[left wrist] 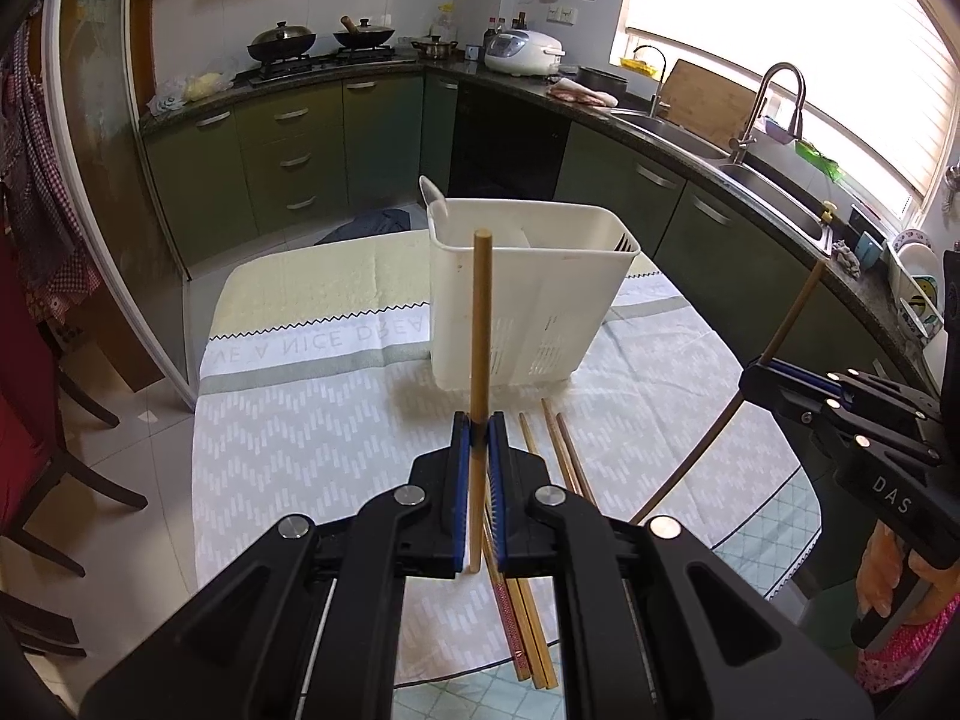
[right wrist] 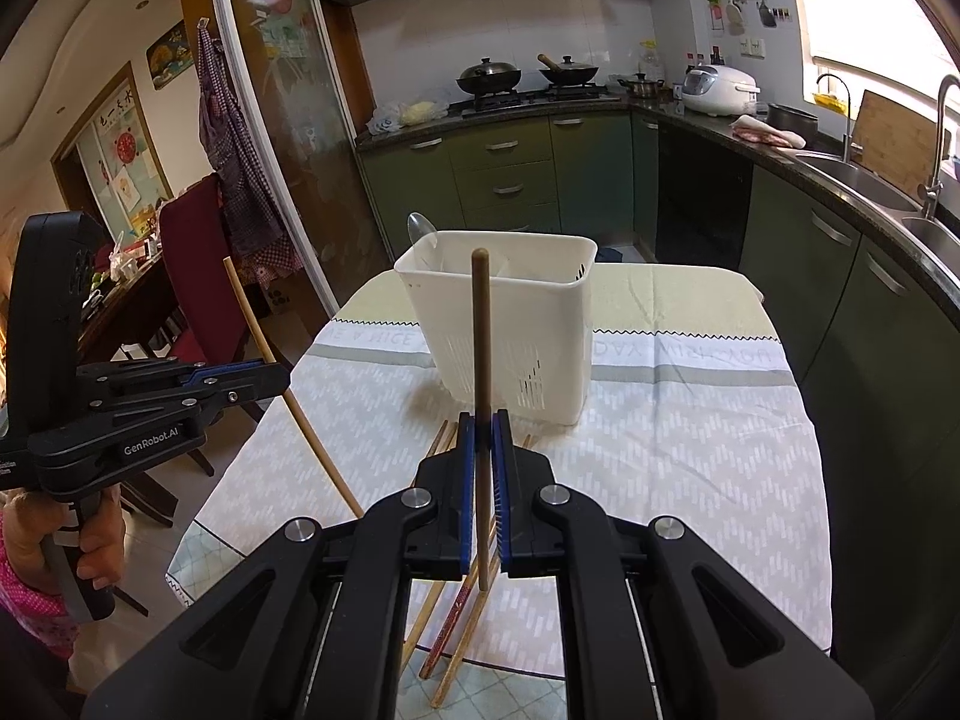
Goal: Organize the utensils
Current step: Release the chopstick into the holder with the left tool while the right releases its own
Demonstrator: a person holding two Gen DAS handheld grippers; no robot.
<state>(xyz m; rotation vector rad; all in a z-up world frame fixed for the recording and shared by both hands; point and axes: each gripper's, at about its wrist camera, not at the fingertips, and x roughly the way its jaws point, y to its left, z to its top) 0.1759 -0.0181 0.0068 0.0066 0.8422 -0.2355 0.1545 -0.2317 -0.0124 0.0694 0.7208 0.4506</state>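
Observation:
A white plastic utensil caddy (left wrist: 528, 300) stands on the table, also in the right wrist view (right wrist: 510, 330), with a spoon (left wrist: 429, 190) and a fork in it. My left gripper (left wrist: 480, 429) is shut on a light wooden chopstick (left wrist: 481, 324) held upright above the table. My right gripper (right wrist: 483, 426) is shut on a darker chopstick (right wrist: 481, 336), also upright. Each gripper shows in the other's view: the right one (left wrist: 757, 373) and the left one (right wrist: 279, 378). Several loose chopsticks (left wrist: 558, 450) lie on the cloth below, before the caddy (right wrist: 444, 630).
The table carries a grey-and-white patterned cloth (left wrist: 312, 432). A dark chair (left wrist: 42, 438) stands at its left. Green kitchen cabinets (left wrist: 288, 156), a stove with woks, a rice cooker (left wrist: 522, 51) and a sink (left wrist: 762, 186) line the walls behind and to the right.

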